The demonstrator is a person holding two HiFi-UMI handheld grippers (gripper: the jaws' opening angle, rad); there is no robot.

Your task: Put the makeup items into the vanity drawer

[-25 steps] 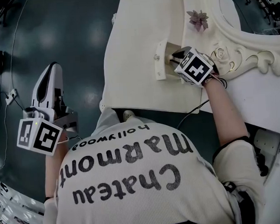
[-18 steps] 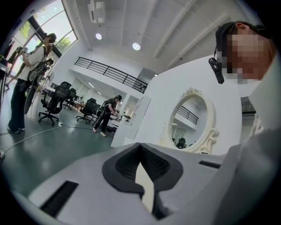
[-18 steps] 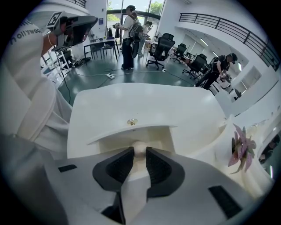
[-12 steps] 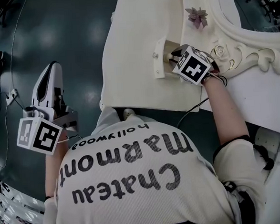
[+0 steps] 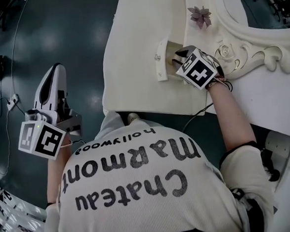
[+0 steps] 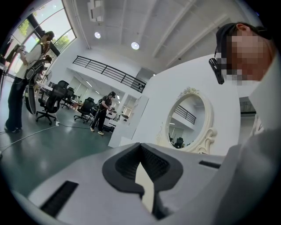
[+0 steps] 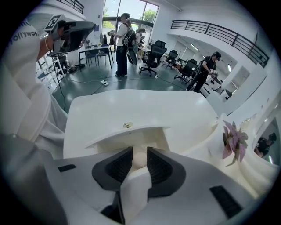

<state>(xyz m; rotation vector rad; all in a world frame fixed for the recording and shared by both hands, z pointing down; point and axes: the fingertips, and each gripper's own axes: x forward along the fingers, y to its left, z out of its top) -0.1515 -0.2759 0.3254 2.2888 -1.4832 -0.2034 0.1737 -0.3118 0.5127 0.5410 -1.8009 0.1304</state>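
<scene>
The small vanity drawer (image 5: 162, 62) stands pulled out over the white tabletop (image 5: 134, 39). My right gripper (image 5: 177, 61) reaches into it, its marker cube just behind. In the right gripper view the jaws (image 7: 139, 157) stand narrowly apart and hold a cream, rounded makeup item (image 7: 138, 159) above the drawer, behind its front panel (image 7: 131, 134) and brass knob (image 7: 127, 125). My left gripper (image 5: 54, 72) hangs far to the left over the dark floor, away from the vanity. Its pads (image 6: 140, 147) meet with nothing between them.
A pink flower (image 5: 199, 16) and the oval mirror frame (image 5: 252, 56) sit beyond the drawer. A cable (image 5: 7, 100) lies on the floor at left. Office chairs (image 7: 153, 55) and standing people (image 7: 123, 39) fill the room behind.
My right gripper has shifted slightly left, deeper toward the open drawer. The left gripper has stayed where it was.
</scene>
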